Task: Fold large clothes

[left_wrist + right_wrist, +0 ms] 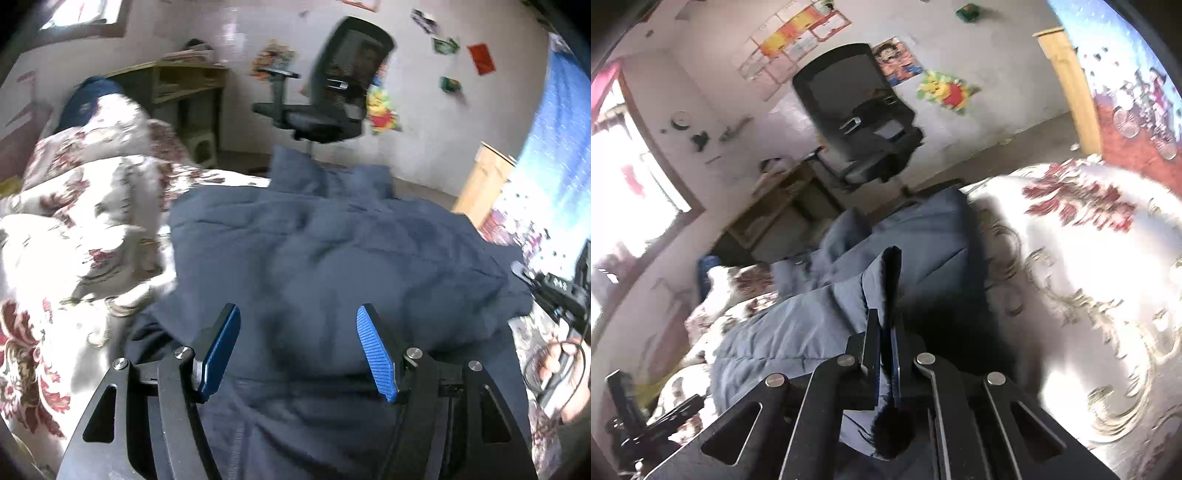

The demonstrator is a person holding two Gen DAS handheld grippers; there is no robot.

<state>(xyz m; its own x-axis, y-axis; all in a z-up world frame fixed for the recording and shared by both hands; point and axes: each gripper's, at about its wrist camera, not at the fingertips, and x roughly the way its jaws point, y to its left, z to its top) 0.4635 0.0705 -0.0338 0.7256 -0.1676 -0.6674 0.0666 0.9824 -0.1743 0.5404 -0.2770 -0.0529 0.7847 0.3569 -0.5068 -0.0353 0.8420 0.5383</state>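
Lying rumpled on the floral bedspread point(74, 229), the navy garment point(314, 251) spreads just ahead of and beneath the left gripper point(298, 332), whose blue pads stand apart with nothing pinched between them. The right gripper point(886, 325) is closed on a fold of the garment point(812, 317), bedspread point(1089, 258) to its right. An office chair point(332, 96) stands well beyond both.

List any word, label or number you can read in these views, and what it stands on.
None can be read.
White marks on the black right gripper: blurred.
Wall posters and stickers: pictures only, any lettering too small or blurred.
Dark blue padded garment: no label showing.
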